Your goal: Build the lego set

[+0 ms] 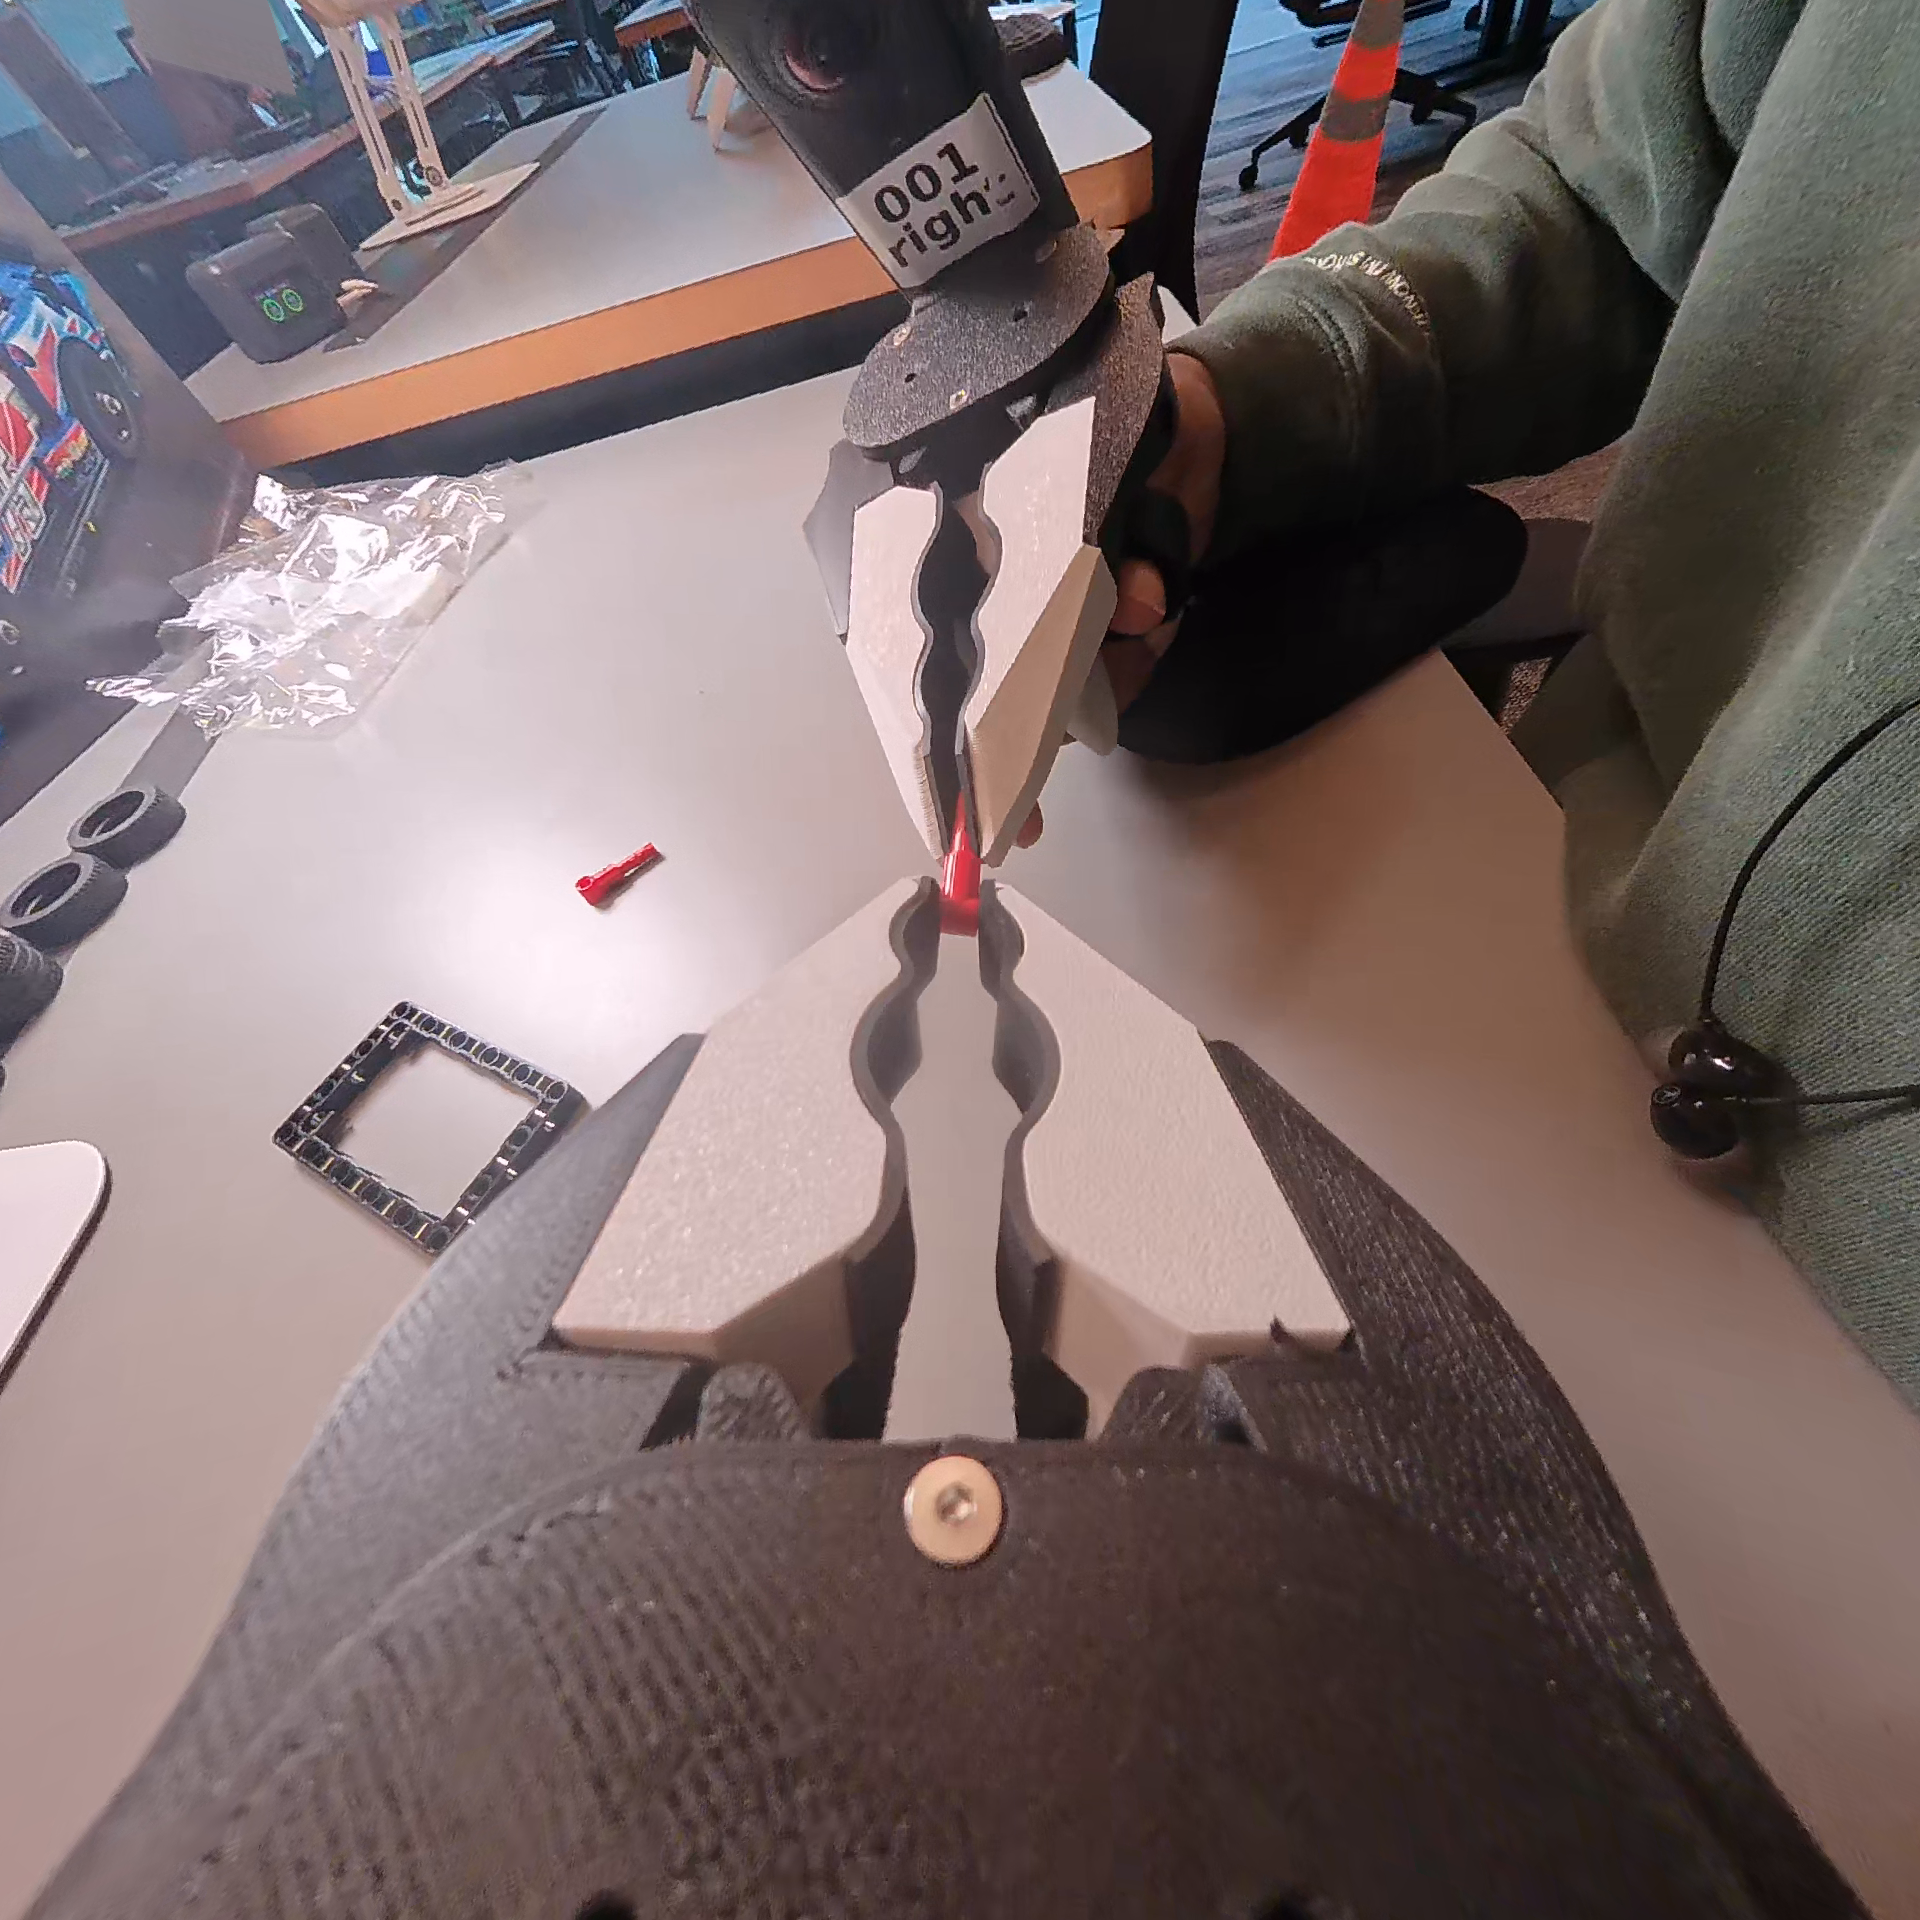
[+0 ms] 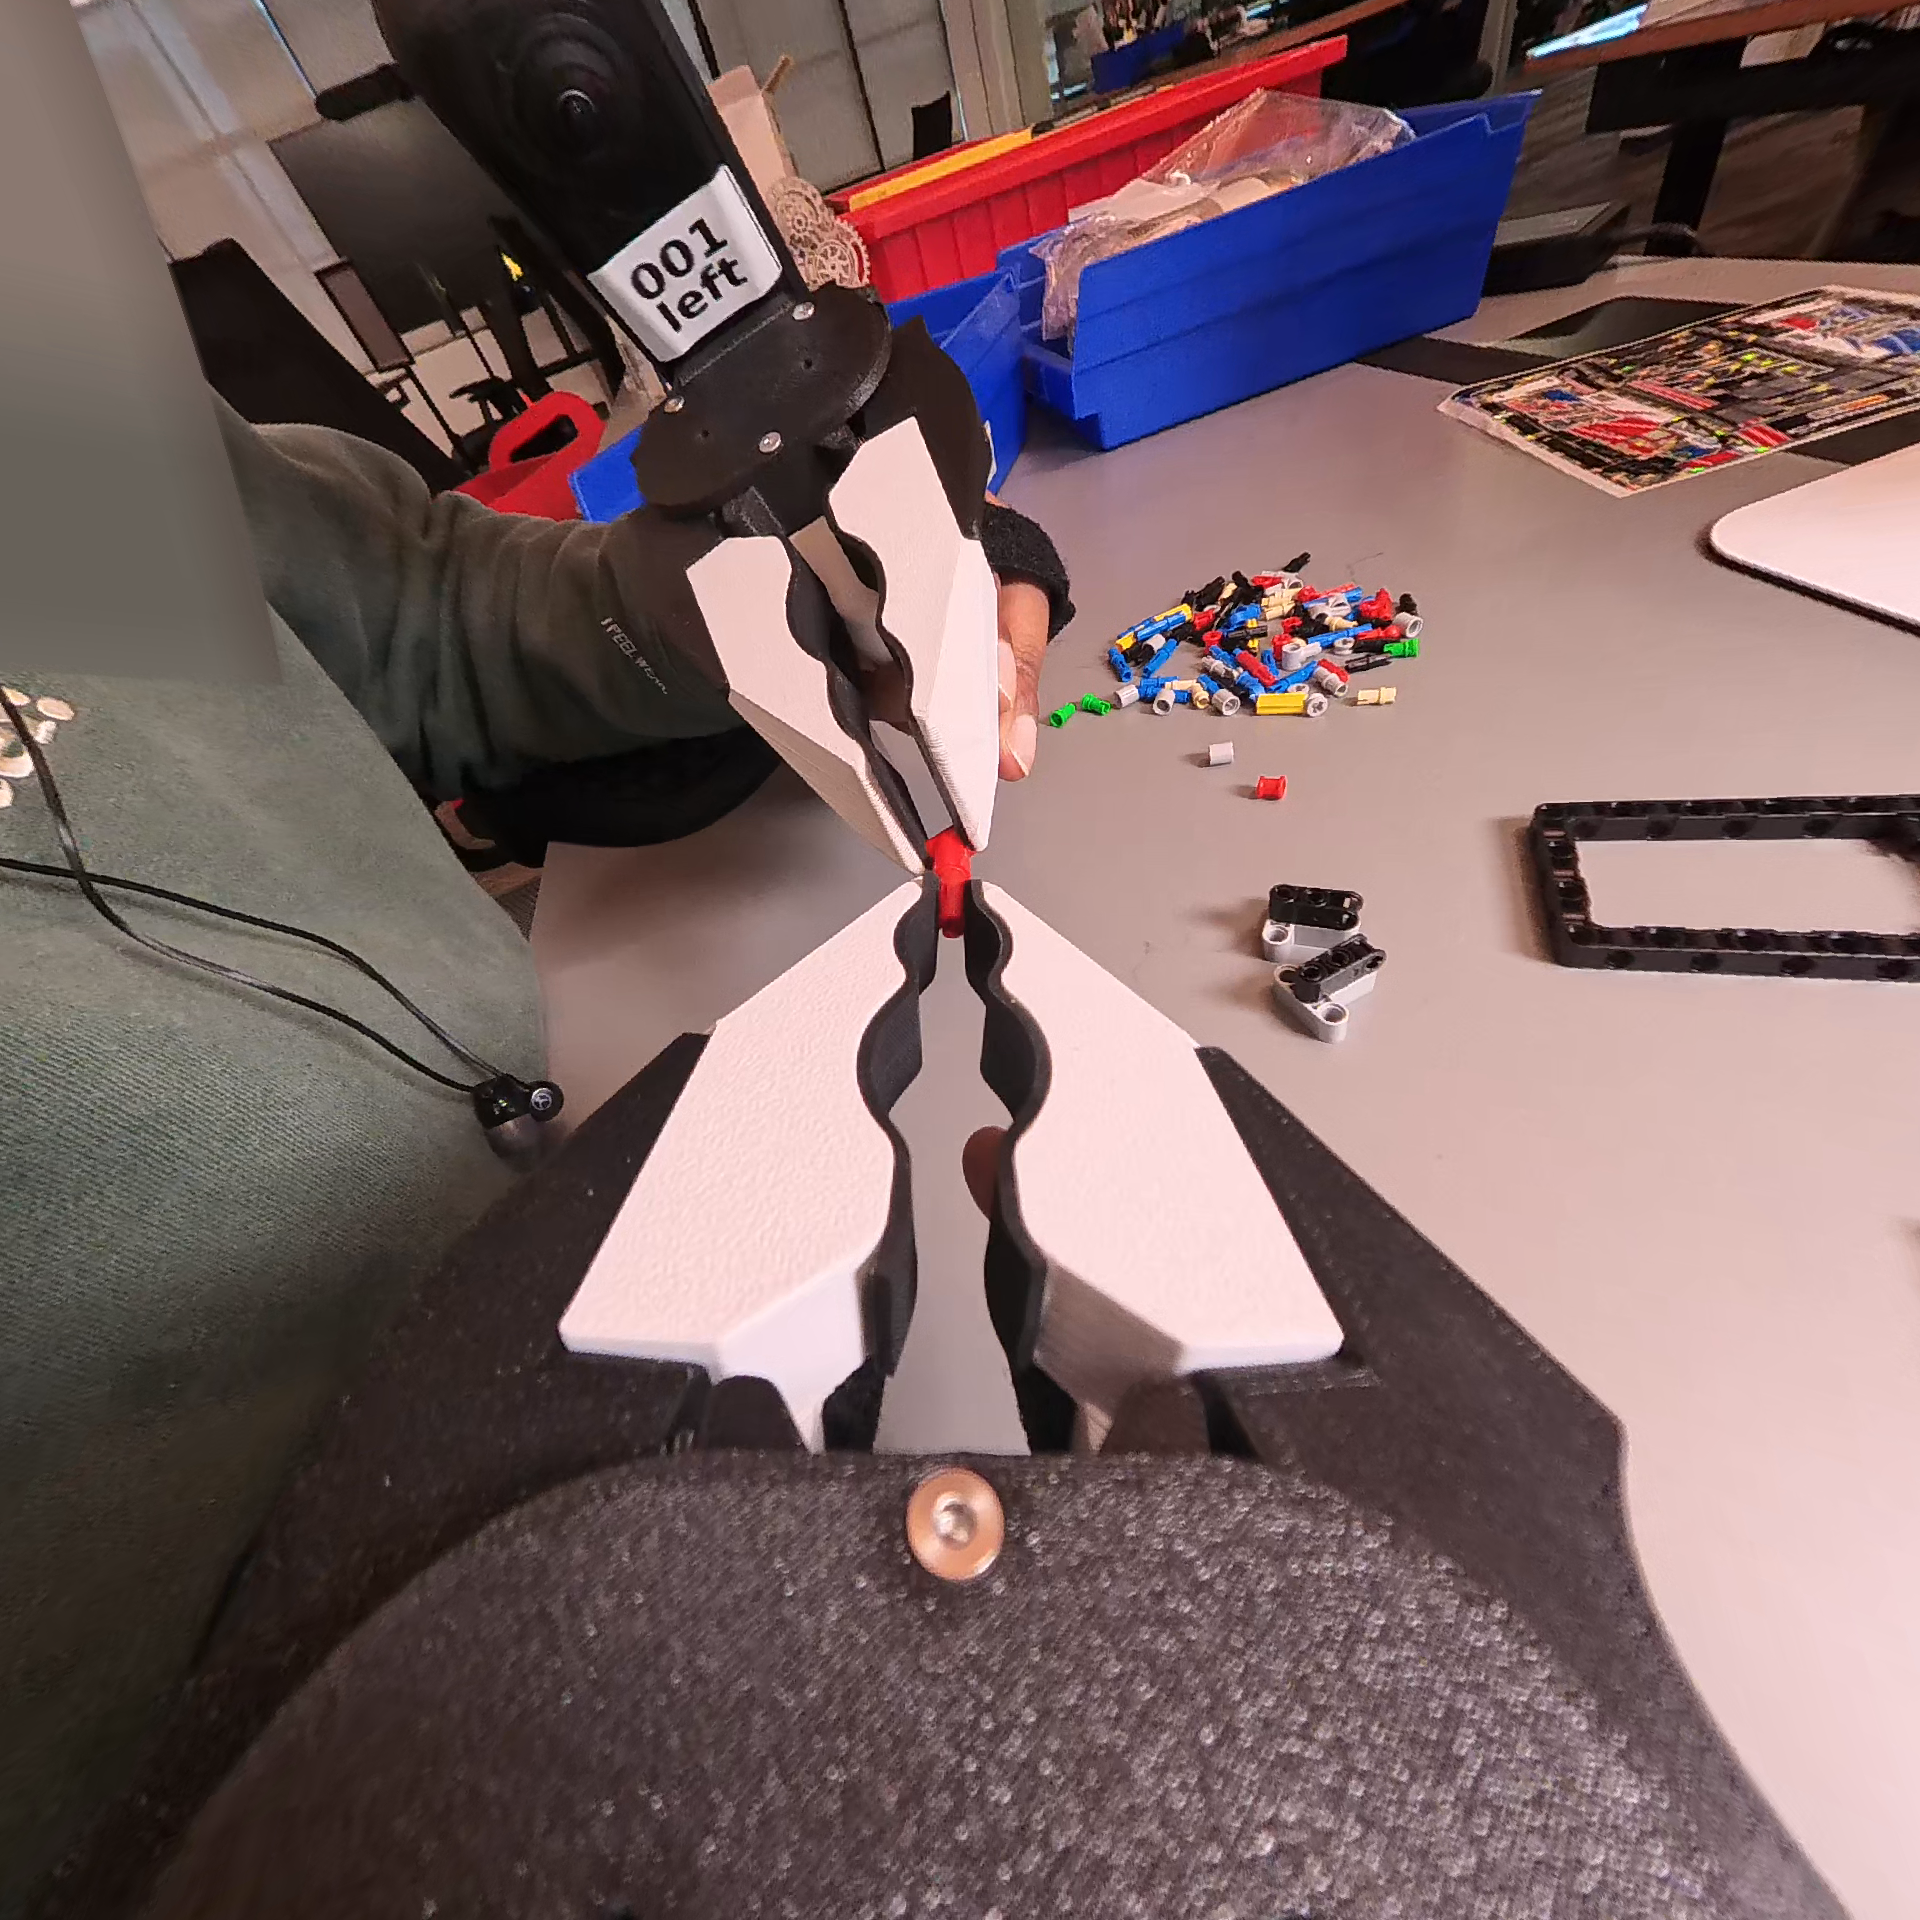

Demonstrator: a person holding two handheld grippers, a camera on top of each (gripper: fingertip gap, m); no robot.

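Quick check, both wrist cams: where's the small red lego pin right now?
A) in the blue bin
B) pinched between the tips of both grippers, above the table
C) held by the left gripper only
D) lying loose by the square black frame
B: the small red lego pin is clamped at opposite ends by the left gripper and right gripper, jaws tip to tip above the grey table.

1. We see crumpled clear plastic wrapping (image 1: 332,592) lying on the grey tabletop (image 1: 644,665), towards its far left.
2. We see an orange traffic cone (image 1: 1351,125) standing on the floor beyond the tabletop.
3. We see a white stand (image 1: 416,145) upright on the neighbouring desk, with a small dark box (image 1: 272,296) showing green lights nearby.
4. We see black earbuds (image 1: 1704,1101) hanging on a thin cord against a green sweatshirt (image 1: 1756,520).
5. We see a white board's rounded corner (image 2: 1839,551) at the right edge.
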